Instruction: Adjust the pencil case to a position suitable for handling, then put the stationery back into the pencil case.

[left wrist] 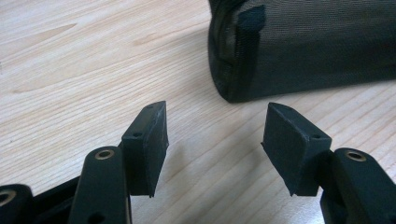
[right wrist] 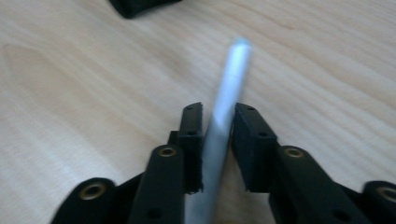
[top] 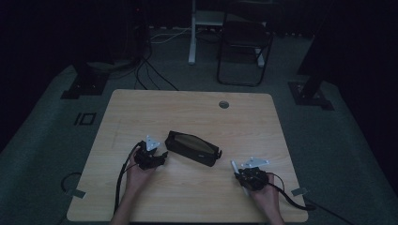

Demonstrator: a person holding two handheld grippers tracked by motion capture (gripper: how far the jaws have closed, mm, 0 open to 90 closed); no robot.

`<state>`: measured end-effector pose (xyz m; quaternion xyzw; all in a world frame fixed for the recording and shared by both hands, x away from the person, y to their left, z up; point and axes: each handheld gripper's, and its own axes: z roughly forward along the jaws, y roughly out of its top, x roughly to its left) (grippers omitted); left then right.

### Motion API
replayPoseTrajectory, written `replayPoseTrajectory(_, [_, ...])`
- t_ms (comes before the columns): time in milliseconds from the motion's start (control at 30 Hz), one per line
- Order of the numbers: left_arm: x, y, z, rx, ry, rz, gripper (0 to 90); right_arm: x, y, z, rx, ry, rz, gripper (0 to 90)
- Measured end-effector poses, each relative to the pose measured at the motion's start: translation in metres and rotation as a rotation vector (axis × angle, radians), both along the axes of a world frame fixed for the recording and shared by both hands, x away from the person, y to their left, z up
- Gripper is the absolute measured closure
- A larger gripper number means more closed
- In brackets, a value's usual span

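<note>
A dark zippered pouch [top: 193, 148] lies at the middle of the wooden table [top: 141, 108]. Just left of its end sits my left gripper [top: 162, 155], open with nothing between its jaws. In the left gripper view the pouch's mesh end with a zipper tab [left wrist: 299, 46] lies a short way beyond the two open fingertips [left wrist: 215, 135]. At the table's front right, my right gripper [top: 237, 172] is shut on a slim white pen [top: 233, 166]. The right gripper view shows the pen [right wrist: 224, 112] clamped between the pads and sticking out past them, slightly blurred.
A round cable hole [top: 224, 104] sits near the table's far edge. Beyond the table stand a dark folding chair [top: 244, 44], a white desk leg [top: 191, 33] and floor cables [top: 150, 70]. Bare wood lies left of and behind the pouch.
</note>
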<state>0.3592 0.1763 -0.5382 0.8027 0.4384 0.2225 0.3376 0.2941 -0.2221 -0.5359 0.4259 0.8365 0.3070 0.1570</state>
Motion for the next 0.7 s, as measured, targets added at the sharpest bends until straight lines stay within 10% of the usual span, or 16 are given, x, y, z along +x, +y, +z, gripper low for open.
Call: replayPoseTrajectory(700, [0.001,0.007,0.000,-0.008,0.014,0.019,40.8,0.011,-0.008,-0.001,0.013,0.004,-0.001,69.4])
